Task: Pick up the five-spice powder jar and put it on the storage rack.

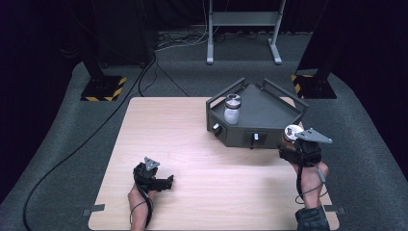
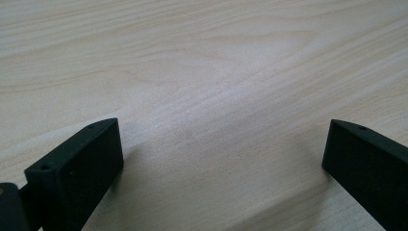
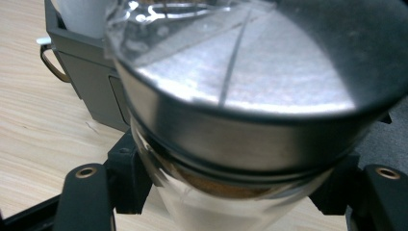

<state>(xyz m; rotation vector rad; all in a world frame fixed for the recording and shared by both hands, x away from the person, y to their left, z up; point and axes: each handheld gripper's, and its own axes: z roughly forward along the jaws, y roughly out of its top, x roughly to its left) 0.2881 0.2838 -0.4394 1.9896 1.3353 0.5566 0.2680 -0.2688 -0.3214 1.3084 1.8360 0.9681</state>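
Above table: right tongs [image 3: 231, 202] gripping jar [image 3: 231, 96]

Pale wooden square tabletop [image 1: 192, 144] on grey carpet floor [image 1: 57, 159]. Surroundings dark, black backdrop at rear and both sides. Grey metal frame stand [image 1: 243, 29] at back centre, two feet on carpet. Black post base with yellow-black hazard stripes [image 1: 103, 89] at rear left, second striped base [image 1: 312, 86] at rear right. Black cables [image 1: 144, 82] trail across carpet. Light falls on tabletop from above.
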